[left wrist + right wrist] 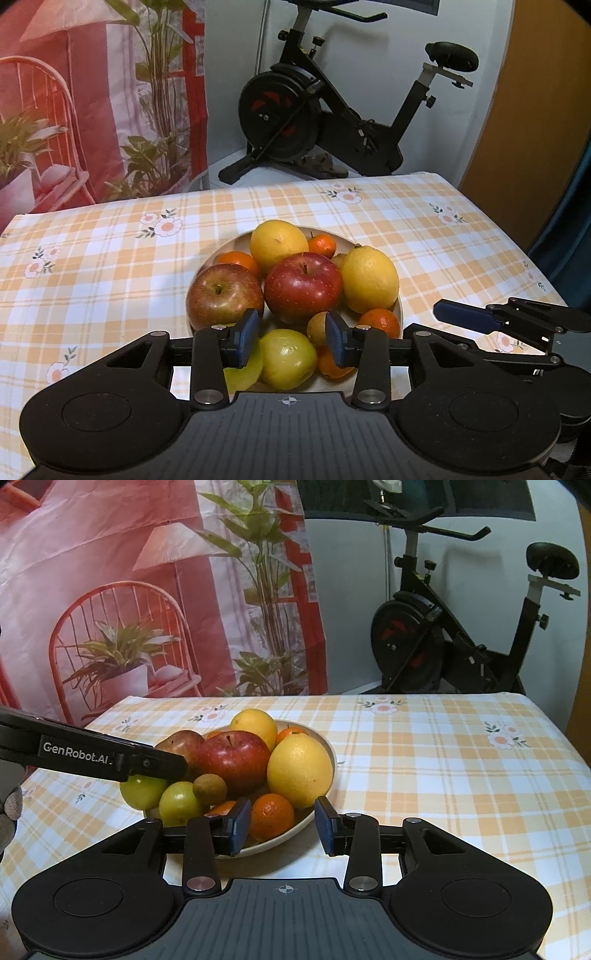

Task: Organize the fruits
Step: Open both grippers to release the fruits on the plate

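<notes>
A beige plate (398, 309) on the checked tablecloth holds two red apples (302, 286), two yellow citrus fruits (369, 279), several small oranges (380, 321), green-yellow fruits (287, 359) and a small brown fruit (209, 789). My left gripper (291, 341) is open, hovering over the plate's near edge, its fingers either side of a green-yellow fruit without touching it. My right gripper (282, 825) is open at the plate's near right edge (295, 829), with a small orange (271, 816) between its fingers, not gripped. The right gripper's blue finger (465, 316) shows in the left wrist view.
The table (443, 760) has a yellow-and-white checked cloth with flowers. An exercise bike (332, 110) stands behind it, beside a printed backdrop (147, 590). The left gripper's body (92, 757) reaches in from the left over the plate.
</notes>
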The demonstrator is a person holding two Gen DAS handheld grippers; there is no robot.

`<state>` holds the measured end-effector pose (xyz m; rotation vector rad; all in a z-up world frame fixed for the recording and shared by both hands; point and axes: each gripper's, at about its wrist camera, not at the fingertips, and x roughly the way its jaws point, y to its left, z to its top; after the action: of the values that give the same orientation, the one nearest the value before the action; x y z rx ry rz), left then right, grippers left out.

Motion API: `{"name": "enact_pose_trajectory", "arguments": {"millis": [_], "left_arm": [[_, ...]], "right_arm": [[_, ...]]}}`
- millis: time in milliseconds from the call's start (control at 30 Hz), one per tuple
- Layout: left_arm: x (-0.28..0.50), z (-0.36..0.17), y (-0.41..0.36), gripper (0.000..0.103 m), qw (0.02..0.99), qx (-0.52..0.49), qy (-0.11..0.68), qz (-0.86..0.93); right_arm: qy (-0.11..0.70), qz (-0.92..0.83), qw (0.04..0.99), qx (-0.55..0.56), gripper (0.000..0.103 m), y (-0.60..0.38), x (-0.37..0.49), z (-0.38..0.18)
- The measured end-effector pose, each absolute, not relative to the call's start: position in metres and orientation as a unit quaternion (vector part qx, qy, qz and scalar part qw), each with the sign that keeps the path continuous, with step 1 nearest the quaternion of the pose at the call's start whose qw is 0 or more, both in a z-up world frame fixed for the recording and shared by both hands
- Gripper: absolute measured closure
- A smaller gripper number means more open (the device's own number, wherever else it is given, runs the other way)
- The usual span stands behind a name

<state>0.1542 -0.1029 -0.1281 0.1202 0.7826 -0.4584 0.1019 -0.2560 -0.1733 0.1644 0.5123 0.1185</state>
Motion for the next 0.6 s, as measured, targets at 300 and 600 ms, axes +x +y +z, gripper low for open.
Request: {"name": "enact_pose_trajectory", "arguments": {"millis": [300, 600], "left_arm": [[0.139, -0.111, -0.083, 0.041, 0.910, 0.059, 0.358, -0.202], [0.122, -0.092, -0.059, 0.013, 0.920, 0.047, 0.339, -0.191]], "right_arm": [[0.246, 0.053, 0.965, 0.077, 0.048, -0.251, 0.093, -0.160], [0.233, 0.045, 0.968, 0.077, 0.004, -0.246, 0.081, -0.138]]}}
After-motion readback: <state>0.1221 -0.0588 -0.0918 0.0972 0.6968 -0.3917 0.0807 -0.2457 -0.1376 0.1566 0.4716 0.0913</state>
